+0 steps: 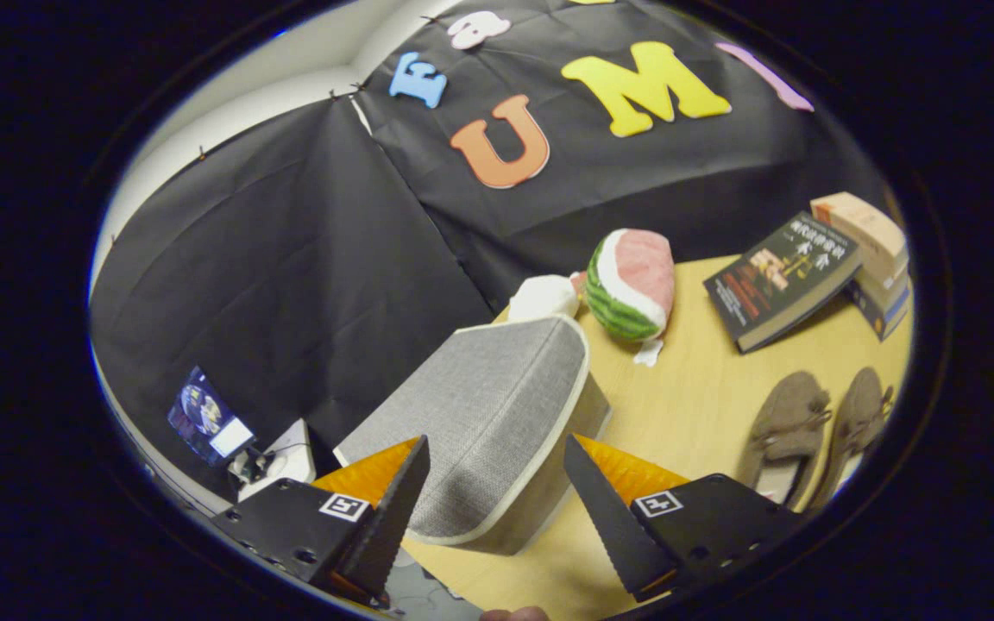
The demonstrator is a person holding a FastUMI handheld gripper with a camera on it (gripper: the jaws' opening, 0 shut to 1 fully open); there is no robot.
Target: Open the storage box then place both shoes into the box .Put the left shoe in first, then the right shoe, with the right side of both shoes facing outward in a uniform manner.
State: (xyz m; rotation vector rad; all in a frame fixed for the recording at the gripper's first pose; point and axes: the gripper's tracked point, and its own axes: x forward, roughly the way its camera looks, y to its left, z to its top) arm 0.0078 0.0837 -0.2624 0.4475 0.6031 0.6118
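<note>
Gripper (497,483) jaws held wide apart, nothing gripped. Grey fabric storage box (488,423), lid closed, seen between jaws on wooden worktop (695,388). Pair of shoes (816,431) laid right of box; watermelon toy (631,283) beyond box.

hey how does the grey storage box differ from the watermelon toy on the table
The storage box is grey woven fabric with pale edging; the watermelon toy is a pink, white and green-striped wedge. The storage box is much bigger and blocky, the watermelon toy small and rounded. The storage box sits between and just ahead of the gripper fingers, which are open; the watermelon toy lies beyond it. Both rest on the wooden table.
</note>
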